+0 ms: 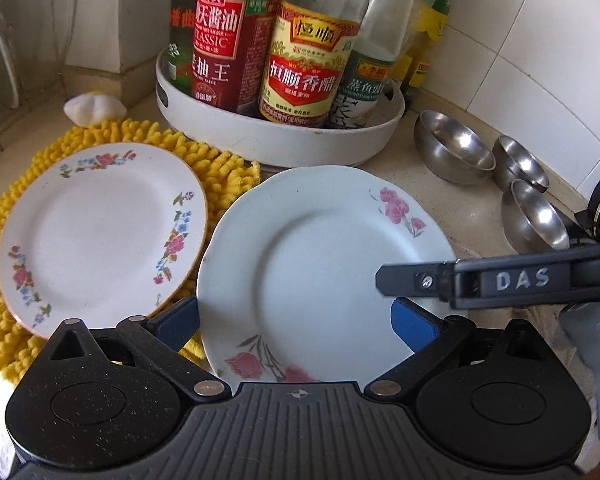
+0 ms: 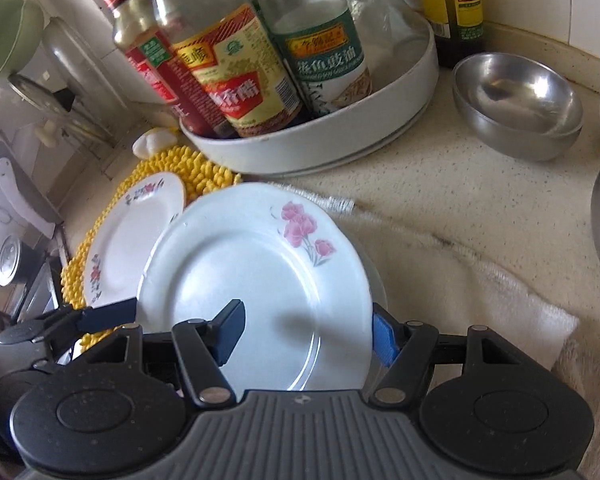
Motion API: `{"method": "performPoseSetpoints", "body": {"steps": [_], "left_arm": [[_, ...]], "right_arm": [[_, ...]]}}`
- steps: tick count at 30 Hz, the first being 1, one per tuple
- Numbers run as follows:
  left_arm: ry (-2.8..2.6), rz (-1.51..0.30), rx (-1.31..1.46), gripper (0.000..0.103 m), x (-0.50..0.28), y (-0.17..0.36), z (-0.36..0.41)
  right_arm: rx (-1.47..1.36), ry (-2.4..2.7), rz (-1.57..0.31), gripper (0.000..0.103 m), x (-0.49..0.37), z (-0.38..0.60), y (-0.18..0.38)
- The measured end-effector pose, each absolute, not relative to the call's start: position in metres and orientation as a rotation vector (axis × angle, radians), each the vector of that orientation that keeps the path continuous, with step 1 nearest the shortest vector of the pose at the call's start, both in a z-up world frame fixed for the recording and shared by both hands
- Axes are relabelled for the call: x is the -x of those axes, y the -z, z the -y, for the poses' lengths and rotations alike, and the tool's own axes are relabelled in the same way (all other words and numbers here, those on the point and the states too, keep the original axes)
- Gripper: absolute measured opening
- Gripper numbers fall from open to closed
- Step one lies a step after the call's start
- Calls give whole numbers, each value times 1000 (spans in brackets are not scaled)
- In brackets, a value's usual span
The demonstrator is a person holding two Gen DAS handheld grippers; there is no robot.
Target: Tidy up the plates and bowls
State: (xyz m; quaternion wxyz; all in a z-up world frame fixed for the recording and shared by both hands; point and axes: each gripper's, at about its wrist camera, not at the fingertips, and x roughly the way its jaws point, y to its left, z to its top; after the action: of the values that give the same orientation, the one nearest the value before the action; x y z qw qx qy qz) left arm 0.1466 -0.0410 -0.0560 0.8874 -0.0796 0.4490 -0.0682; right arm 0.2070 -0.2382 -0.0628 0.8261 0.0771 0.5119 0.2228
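Down at the right gripper [image 2: 306,330], the fingers [image 2: 383,336] stand apart on either side of the pink-rose plate [image 2: 252,256]; whether their pads press its rim cannot be told. Likewise the left gripper [image 1: 296,320] has its fingers [image 1: 414,326] spread wide, with the same plate [image 1: 320,264] lying between them, and contact there is also unclear. One right finger reaches across that plate's right edge in the left wrist view. Just beside it to the left lies a second plate [image 1: 100,232] with a small flower border, resting on a yellow mat [image 1: 224,164]. Behind both stands a white round tray [image 1: 284,144] of sauce bottles [image 1: 304,64]. Off to the right, three steel bowls [image 1: 452,148] sit on the speckled surface [image 2: 440,200], near the tiled wall
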Motion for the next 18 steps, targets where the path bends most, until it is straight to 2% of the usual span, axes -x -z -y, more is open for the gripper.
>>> {"method": "performPoseSetpoints", "body": {"steps": [3, 10, 18], "left_arm": [[159, -942, 180, 94, -154, 60, 36], [144, -824, 175, 101, -155, 24, 17], [81, -782, 133, 103, -155, 6, 8]], "right_arm": [[-149, -445, -1065, 82, -215, 238, 61], [-180, -408, -991, 82, -219, 252, 38], [-112, -410, -962, 82, -209, 244, 25]]}}
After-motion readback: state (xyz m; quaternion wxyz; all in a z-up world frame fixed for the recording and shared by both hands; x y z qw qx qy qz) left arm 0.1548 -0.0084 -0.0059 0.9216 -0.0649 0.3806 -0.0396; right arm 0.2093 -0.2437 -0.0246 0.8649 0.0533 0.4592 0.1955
